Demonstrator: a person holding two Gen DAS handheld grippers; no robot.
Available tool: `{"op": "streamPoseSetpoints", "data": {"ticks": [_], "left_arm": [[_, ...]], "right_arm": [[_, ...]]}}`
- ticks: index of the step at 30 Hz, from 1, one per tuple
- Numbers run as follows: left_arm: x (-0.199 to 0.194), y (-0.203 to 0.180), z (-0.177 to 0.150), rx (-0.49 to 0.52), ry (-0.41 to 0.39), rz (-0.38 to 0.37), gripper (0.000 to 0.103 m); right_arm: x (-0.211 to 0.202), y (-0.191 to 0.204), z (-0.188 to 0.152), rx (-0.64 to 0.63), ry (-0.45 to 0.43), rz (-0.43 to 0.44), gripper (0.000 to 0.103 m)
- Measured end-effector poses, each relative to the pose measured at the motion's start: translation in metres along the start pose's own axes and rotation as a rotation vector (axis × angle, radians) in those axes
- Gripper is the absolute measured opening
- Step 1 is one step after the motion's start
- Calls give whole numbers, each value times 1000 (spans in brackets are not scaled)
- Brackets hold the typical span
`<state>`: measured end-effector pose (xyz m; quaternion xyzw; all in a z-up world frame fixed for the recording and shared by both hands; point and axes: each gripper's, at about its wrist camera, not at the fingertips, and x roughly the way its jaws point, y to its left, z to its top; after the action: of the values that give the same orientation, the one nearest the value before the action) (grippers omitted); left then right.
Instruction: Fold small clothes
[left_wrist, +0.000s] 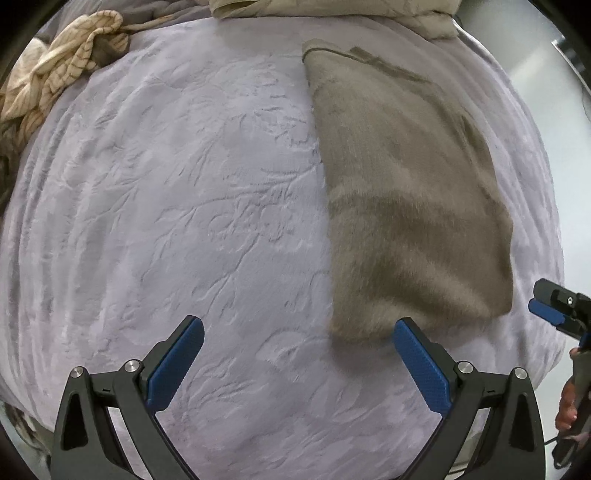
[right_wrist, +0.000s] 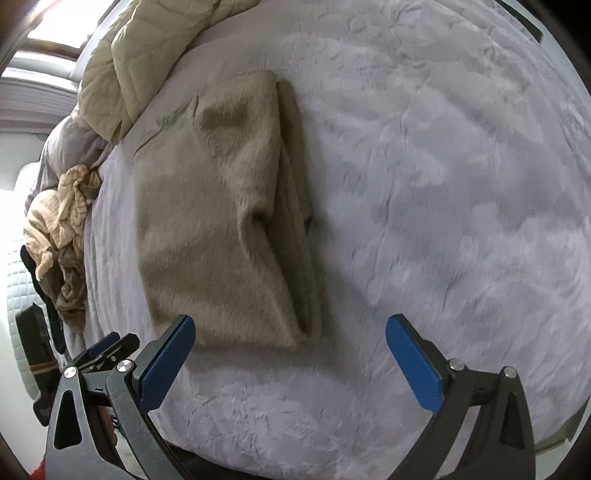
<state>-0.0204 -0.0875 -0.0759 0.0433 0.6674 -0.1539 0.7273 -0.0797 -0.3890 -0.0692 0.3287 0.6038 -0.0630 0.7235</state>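
Left tool: my left tool (left_wrist: 299, 334) is spread wide and holds nothing; it hovers over the bed, and its right finger (left_wrist: 421, 363) overlaps the near edge of the garment in the picture, though I cannot tell whether it touches.
Right tool: my right tool (right_wrist: 290, 332) is also spread wide and empty, hanging just off the garment's near end; in the left wrist view it shows at 3 o'clock (left_wrist: 550, 308).
Garment: the folded brown fuzzy garment (right_wrist: 221, 206) lies flat on the bed, at 1 o'clock from my left tool and at 11 o'clock from my right one; one long side shows stacked layers.
Bed: a pale lilac plush blanket (left_wrist: 166, 221) covers it, creased all over.
Other clothes: a heap of cream striped clothes (left_wrist: 55, 74) sits at 10 o'clock in the left view, well apart from the garment.
Quilt: a beige quilted cover (right_wrist: 129, 59) lies bunched at the far edge, just beyond the garment.
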Motion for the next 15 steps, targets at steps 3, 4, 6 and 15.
{"op": "streamPoseSetpoints", "data": {"ticks": [3,4,6,15], "left_arm": [[3,2,14,-32,-14,-21,103],[3,3,18,-37,-18,-26,103],[7,3,26,-41,-23,-30,103],[27,2,63,-69,-36,-75,103]], "right_arm": [[3,-1,16,-14,3,3,103],[5,-2,23,-17,4,11,103],[9,-3,33,-18,7,23,103],[37,-2,90,-38,14,165,103]]}}
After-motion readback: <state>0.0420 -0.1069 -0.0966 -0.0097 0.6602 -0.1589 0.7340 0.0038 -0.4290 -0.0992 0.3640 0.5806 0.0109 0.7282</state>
